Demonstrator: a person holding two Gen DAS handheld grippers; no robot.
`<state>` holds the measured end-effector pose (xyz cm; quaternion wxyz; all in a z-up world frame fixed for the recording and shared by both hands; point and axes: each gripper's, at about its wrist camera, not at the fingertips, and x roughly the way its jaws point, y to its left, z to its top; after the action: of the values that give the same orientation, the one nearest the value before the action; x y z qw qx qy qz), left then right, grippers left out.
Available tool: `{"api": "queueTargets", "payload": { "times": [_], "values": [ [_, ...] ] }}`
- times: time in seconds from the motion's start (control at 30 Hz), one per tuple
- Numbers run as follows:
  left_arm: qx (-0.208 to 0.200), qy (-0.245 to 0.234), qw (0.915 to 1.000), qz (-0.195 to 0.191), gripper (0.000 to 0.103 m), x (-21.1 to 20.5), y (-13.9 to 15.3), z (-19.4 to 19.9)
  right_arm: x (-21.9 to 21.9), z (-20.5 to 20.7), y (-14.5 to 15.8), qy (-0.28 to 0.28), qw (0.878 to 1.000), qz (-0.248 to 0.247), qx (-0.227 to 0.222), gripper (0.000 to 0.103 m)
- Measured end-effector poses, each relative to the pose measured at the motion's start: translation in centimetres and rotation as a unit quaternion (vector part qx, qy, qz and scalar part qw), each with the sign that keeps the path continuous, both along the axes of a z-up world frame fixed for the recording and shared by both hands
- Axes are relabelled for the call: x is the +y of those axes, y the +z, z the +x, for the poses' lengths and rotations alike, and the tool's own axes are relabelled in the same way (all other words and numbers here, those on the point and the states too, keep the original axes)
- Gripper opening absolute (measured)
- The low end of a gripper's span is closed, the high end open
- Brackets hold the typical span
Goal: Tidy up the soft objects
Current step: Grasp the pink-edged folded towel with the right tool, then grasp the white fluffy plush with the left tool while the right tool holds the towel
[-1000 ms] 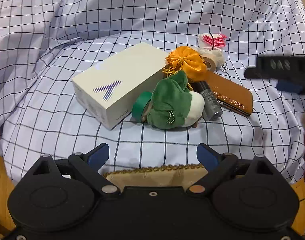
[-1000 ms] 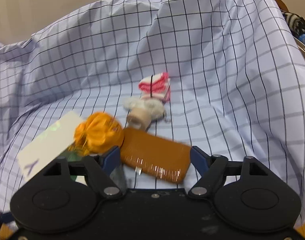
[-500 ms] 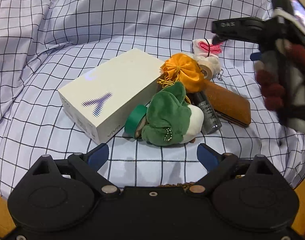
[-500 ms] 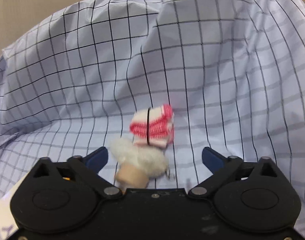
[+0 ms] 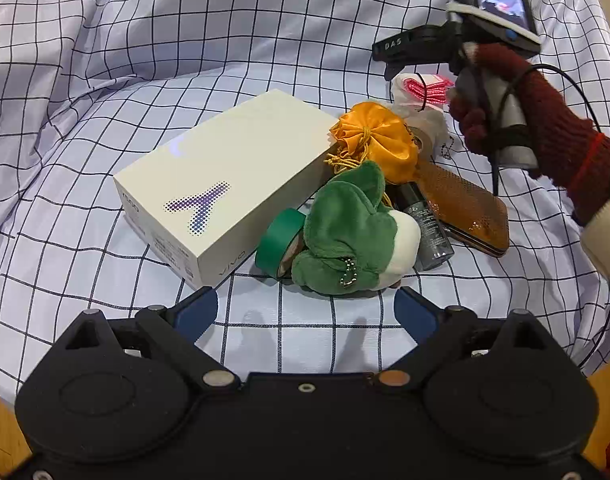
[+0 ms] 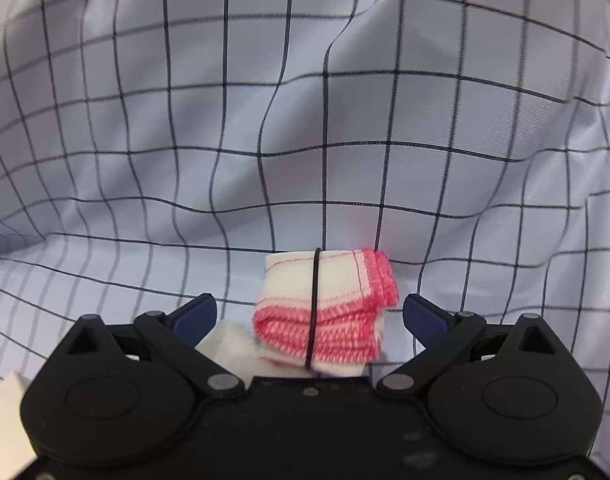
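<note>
A folded white cloth with pink edges [image 6: 325, 312], bound by a black band, lies between the fingers of my right gripper [image 6: 309, 312]. Its jaws are closing, but the pads stand clear of the cloth on both sides. In the left wrist view this cloth [image 5: 425, 88] sits at the far end of the pile, under the right gripper held by a red-gloved hand [image 5: 537, 120]. A green plush toy [image 5: 345, 236] lies just beyond my left gripper [image 5: 305, 308], which is open with nothing in it. An orange drawstring pouch [image 5: 377, 140] and a white fluffy piece [image 5: 429, 120] lie behind the plush.
A white box [image 5: 225, 184], a green tape roll [image 5: 279, 238], a small dark bottle [image 5: 425, 224] and a brown case [image 5: 465, 204] crowd the plush. Everything rests on a rumpled checked sheet [image 5: 145, 60] that rises in folds at the back.
My right gripper has swept forward over the brown case and fluffy piece to the pink-edged cloth, and its jaws spread wider. It entered the left wrist view. The left gripper edged slightly forward.
</note>
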<state>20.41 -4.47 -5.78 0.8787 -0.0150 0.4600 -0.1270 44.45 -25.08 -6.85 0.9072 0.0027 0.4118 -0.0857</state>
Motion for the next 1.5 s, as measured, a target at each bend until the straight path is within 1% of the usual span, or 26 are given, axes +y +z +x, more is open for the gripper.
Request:
{"api": "queueTargets", "payload": {
  "times": [0.1, 0.17, 0.23, 0.33, 0.47, 0.6, 0.77, 0.9, 1.0, 1.07, 1.13, 1.3, 1.4, 1.5],
  "values": [
    [-0.002, -0.001, 1.0, -0.002, 0.092, 0.0, 0.2, 0.1, 0.1, 0.7, -0.6, 0.004, 1.0, -0.019, 0.008, 0.095],
    [-0.003, -0.001, 1.0, -0.002, 0.092, -0.1, 0.3, 0.1, 0.1, 1.0, -1.0, 0.011, 1.0, -0.024, 0.015, 0.092],
    [-0.003, -0.003, 1.0, -0.004, 0.092, -0.1, 0.3, 0.2, 0.2, 1.1, -1.4, 0.02, 0.999, -0.023, 0.024, 0.086],
    [-0.005, -0.007, 1.0, -0.002, 0.092, -0.3, 0.6, 0.2, 0.1, 1.3, -2.1, 0.016, 0.999, -0.03, 0.035, 0.073],
    [-0.012, -0.011, 0.9999, 0.004, 0.092, -0.7, 1.1, 0.0, -1.2, 1.4, -2.2, 0.013, 0.999, 0.002, 0.037, 0.071],
    [-0.023, -0.016, 0.9996, 0.009, 0.092, -1.1, 1.9, 0.1, -2.4, 0.2, -0.9, -0.004, 1.0, 0.01, 0.018, 0.071],
    [-0.042, -0.029, 0.9987, 0.01, 0.092, -2.0, 3.6, 0.7, -4.1, -3.6, 1.7, -0.02, 0.999, 0.028, -0.009, 0.071],
    [-0.057, -0.035, 0.9977, 0.006, 0.092, -2.9, 5.2, 1.9, -5.0, -8.2, 3.3, -0.032, 0.999, 0.03, -0.026, 0.072],
    [-0.073, -0.039, 0.9965, 0.006, 0.092, -3.9, 6.3, 3.3, -5.5, -11.7, 3.9, -0.039, 0.998, 0.033, -0.037, 0.072],
    [-0.089, -0.042, 0.995, 0.019, 0.092, -4.7, 6.9, 4.3, -5.7, -14.0, 4.3, -0.044, 0.997, 0.039, -0.043, 0.072],
    [-0.098, -0.045, 0.9939, 0.025, 0.092, -5.5, 7.3, 5.5, -5.7, -16.1, 4.4, -0.046, 0.997, 0.042, -0.048, 0.072],
    [-0.081, -0.049, 0.9952, 0.024, 0.092, -7.6, 7.7, 8.9, -5.2, -21.8, 4.9, -0.048, 0.996, 0.03, -0.067, 0.072],
    [-0.065, -0.061, 0.9953, 0.036, 0.092, -9.3, 7.3, 10.8, -4.9, -23.3, 4.3, -0.044, 0.996, 0.033, -0.066, 0.072],
    [-0.045, -0.073, 0.9957, 0.035, 0.092, -11.1, 6.7, 12.6, -4.7, -24.3, 3.8, -0.044, 0.996, 0.033, -0.066, 0.072]
  ]
}}
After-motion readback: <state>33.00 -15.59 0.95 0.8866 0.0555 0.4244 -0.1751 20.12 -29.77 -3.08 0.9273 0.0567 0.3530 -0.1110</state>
